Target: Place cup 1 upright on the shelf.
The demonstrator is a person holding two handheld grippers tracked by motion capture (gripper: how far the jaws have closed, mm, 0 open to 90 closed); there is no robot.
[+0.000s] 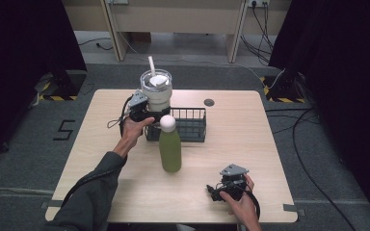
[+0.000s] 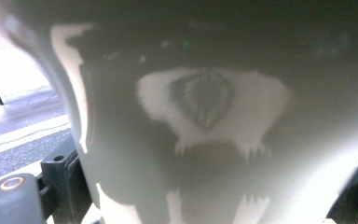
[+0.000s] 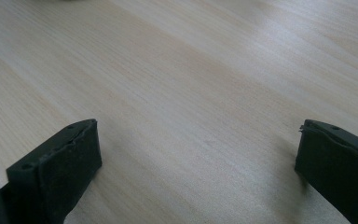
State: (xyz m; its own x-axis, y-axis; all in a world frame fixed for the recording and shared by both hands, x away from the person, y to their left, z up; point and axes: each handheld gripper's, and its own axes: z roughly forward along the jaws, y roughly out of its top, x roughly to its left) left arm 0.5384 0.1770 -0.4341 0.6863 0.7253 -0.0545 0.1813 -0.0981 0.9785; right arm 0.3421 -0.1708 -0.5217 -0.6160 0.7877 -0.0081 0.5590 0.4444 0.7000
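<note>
The left gripper (image 1: 147,114) clasps the smooth, cream, round tumbler (image 1: 156,94) between its jaws, upright, straw (image 1: 151,65) skyward; the right gripper (image 3: 198,154) gapes over grained wood.

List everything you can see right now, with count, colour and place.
Tumbler: one, white with a lid and straw, at the basket's left end, between the left jaws.
Basket: one, black wire, table centre, behind the bottle.
Bottle: one, green with a white cap, upright in front of the basket.
Table: one, light wood.
Round cap: one, grey, set in the table's far edge.
Left gripper: one, black, closed on the tumbler.
Right gripper: one, black, open, low over bare table at the near right.
</note>
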